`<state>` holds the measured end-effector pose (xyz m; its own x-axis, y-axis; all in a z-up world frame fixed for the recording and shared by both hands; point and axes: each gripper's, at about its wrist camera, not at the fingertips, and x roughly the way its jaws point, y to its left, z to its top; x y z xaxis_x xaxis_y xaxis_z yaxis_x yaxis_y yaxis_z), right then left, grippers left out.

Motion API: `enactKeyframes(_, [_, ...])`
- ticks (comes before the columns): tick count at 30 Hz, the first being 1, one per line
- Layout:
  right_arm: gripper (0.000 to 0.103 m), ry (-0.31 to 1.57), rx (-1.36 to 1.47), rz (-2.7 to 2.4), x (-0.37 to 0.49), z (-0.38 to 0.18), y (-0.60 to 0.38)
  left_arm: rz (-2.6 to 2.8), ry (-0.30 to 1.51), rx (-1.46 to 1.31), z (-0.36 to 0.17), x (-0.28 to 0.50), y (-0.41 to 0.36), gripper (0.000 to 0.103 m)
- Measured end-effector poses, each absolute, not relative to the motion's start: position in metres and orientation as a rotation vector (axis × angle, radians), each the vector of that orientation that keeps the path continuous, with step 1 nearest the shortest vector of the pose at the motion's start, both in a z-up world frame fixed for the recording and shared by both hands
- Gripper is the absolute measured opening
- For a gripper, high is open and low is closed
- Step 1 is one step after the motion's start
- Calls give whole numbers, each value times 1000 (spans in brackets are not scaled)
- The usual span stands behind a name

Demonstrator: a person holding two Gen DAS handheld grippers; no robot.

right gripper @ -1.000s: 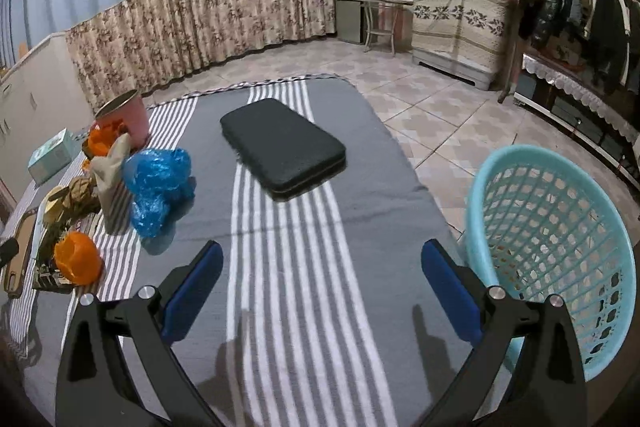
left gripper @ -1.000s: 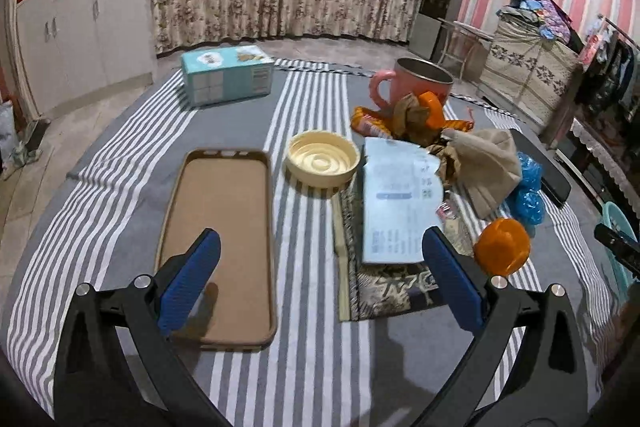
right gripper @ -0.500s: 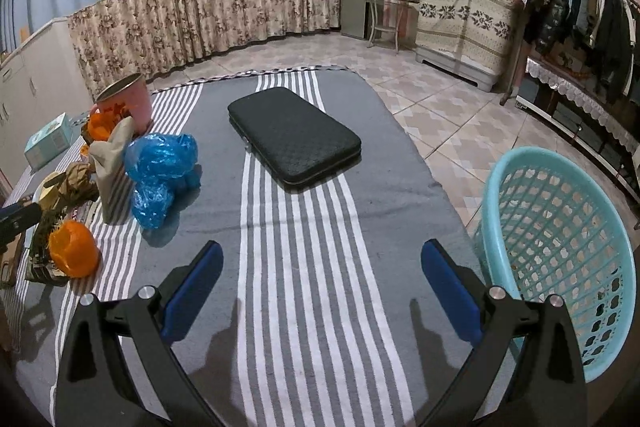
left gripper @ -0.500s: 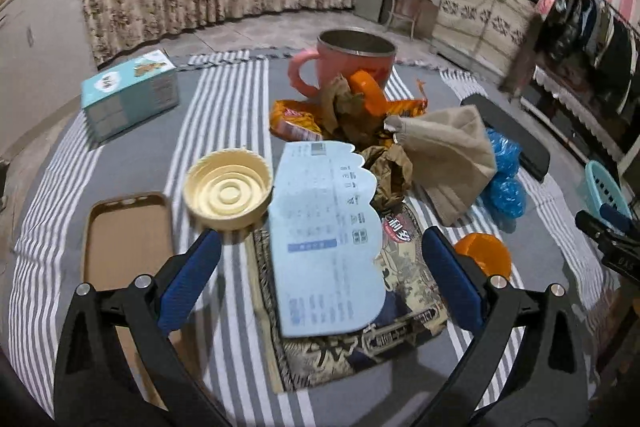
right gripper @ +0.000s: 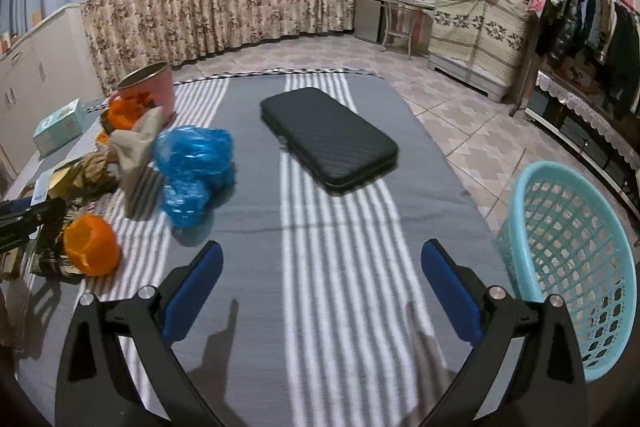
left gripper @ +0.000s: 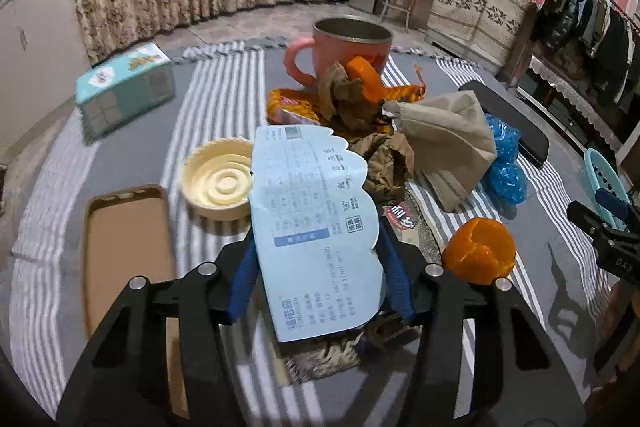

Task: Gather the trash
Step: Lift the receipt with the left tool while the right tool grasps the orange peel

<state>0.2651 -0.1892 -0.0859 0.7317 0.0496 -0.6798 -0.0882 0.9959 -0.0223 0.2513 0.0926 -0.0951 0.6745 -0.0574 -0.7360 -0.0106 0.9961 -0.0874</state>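
Half a second ago the left tongs (left gripper: 318,279) stood spread wide over the pale blue card (left gripper: 316,227); now their blue pads have drawn in against the card's two side edges, pinching it between them, so the first piece of trash looks to be gripped and ready to lift. Beneath the card and just ahead of the left tongs lies a dark patterned wrapper (left gripper: 408,223), with brown crumpled paper (left gripper: 384,159) farther ahead, an orange peel (left gripper: 478,251) to their right, and a cream lid (left gripper: 218,185) and brown phone case (left gripper: 128,251) to their left. A pink mug (left gripper: 348,47) stands at the far end of the pile. The right tongs (right gripper: 320,283) hover spread over bare striped cloth, holding nothing. Only the right wrist view shows the teal basket (right gripper: 560,267) in full, just right of those tongs, and a black case (right gripper: 328,135) ahead; the left view catches only a sliver of the basket, yet alone shows the grip on the card.
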Motion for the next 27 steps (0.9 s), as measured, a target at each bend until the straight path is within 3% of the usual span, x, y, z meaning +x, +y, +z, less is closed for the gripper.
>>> enactKeyframes(13, [97, 726, -34, 238, 237, -79, -123, 67, 690, -47, -58, 183, 147, 49])
enactKeyframes(14, [97, 731, -37, 249, 235, -80, -117, 73, 687, -45, -57, 178, 155, 29])
enactKeyframes(16, [97, 738, -67, 265, 232, -85, -100, 71, 702, -49, -58, 174, 164, 15])
enactKeyframes(22, [97, 755, -138, 281, 235, -90, -69, 84, 757, -115, -76, 166, 196, 15])
enactKeyframes(24, [97, 775, -155, 275, 239, -93, -64, 90, 769, -137, -81, 163, 201, 25])
enactKeyframes(26, [97, 801, -163, 281, 243, -97, -61, 102, 774, -147, -86, 160, 203, 44])
enactKeyframes(27, [96, 809, -163, 284, 244, -98, -62, 107, 771, -149, -87, 159, 204, 47])
